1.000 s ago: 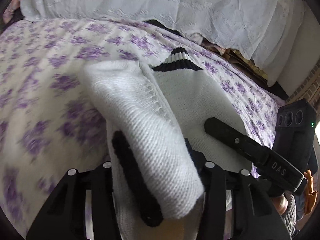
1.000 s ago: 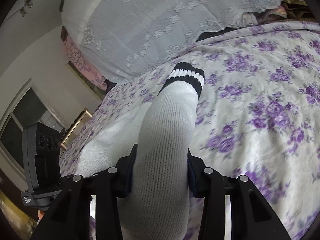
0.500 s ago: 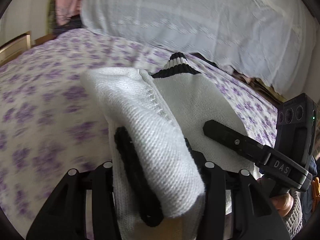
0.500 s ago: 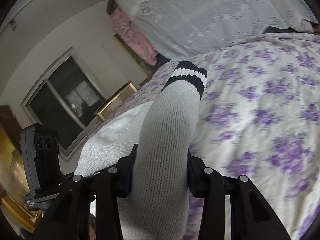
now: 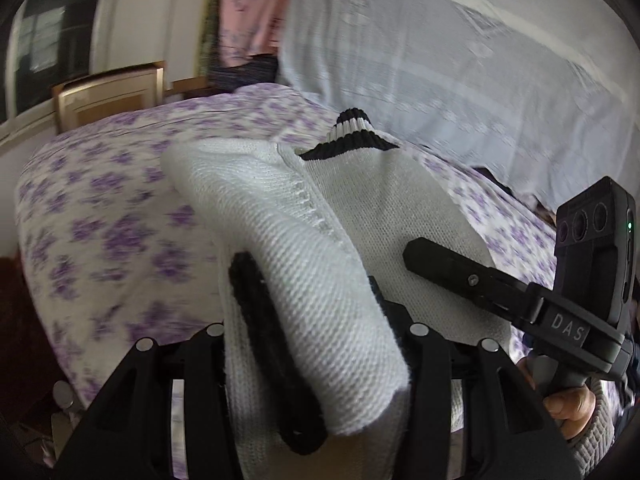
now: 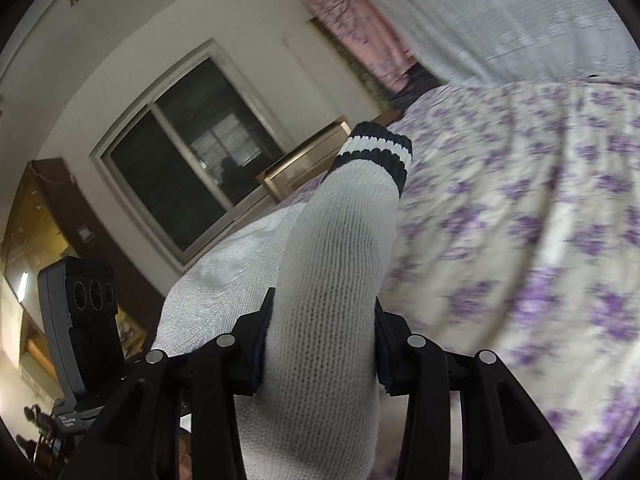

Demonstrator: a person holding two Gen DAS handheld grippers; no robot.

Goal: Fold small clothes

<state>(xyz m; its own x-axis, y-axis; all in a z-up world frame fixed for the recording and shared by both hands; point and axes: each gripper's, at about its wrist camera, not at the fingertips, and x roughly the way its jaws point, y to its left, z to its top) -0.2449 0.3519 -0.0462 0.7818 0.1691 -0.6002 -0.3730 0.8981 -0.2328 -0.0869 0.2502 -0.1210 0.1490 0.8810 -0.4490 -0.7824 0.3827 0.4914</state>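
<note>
Here both the left gripper (image 5: 316, 344) and right gripper (image 6: 320, 344) clamp the white sock (image 6: 340, 264), lifted above the bed (image 6: 520, 220) near its far edge; uneven pulling could skew the fold.

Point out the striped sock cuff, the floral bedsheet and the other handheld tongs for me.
White knit sock's black-and-white striped cuff (image 6: 376, 152): right wrist view, on the white stripe.
Purple floral bedsheet (image 6: 540, 240): right wrist view, bare fabric right of the sock.
Right tongs (image 5: 416, 250): left wrist view, tip of black finger lying against the sock.
</note>
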